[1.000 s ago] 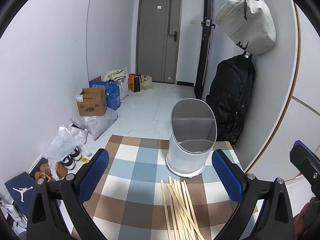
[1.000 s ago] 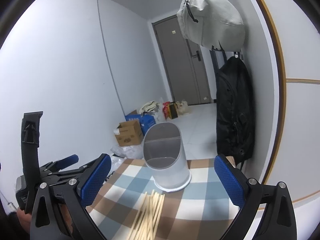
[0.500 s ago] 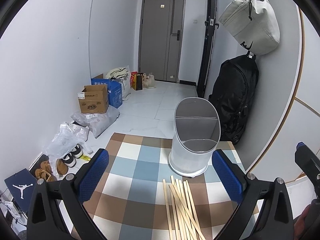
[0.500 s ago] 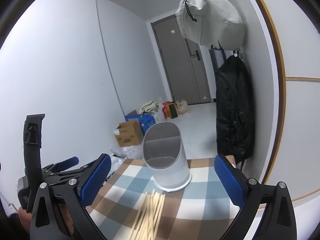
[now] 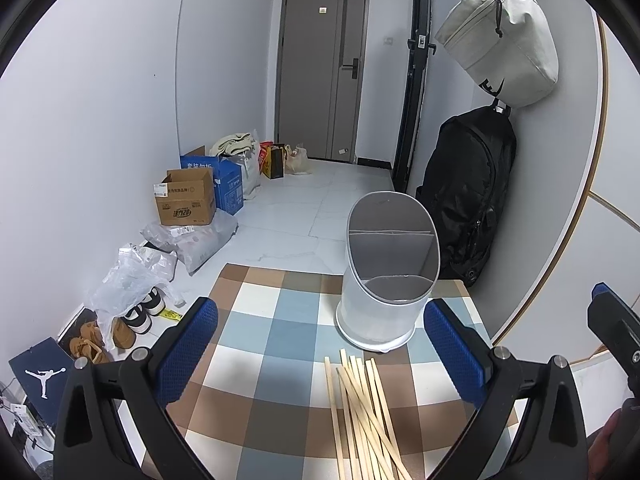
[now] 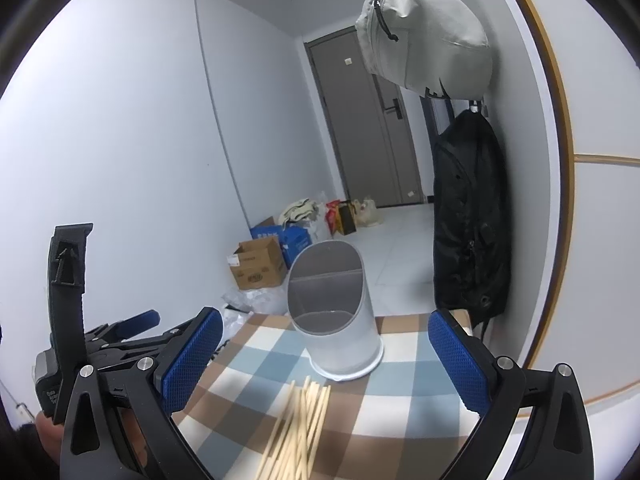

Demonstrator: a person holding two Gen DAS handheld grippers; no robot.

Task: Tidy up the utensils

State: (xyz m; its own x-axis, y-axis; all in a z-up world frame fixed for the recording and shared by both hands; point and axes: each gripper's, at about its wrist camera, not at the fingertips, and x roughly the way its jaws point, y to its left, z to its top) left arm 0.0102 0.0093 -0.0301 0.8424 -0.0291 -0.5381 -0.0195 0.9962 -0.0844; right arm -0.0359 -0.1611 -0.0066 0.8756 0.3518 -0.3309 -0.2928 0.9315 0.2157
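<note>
Chopsticks [image 5: 362, 412] loose on checked cloth [image 5: 272, 344], just before empty holder [image 5: 386, 280]. Nothing sorted yet, all left. Left gripper [image 5: 320, 354] and right gripper [image 6: 326, 356] wide open, empty.

The chopsticks [image 5: 360, 412] look like pale, matt bare wood. The holder [image 5: 384, 280] is smooth white plastic with a matt grey inside. The checked tablecloth [image 5: 272, 344] looks like soft cloth. Both grippers' pads [image 5: 188, 350] are blue with a rough dimpled texture.
</note>
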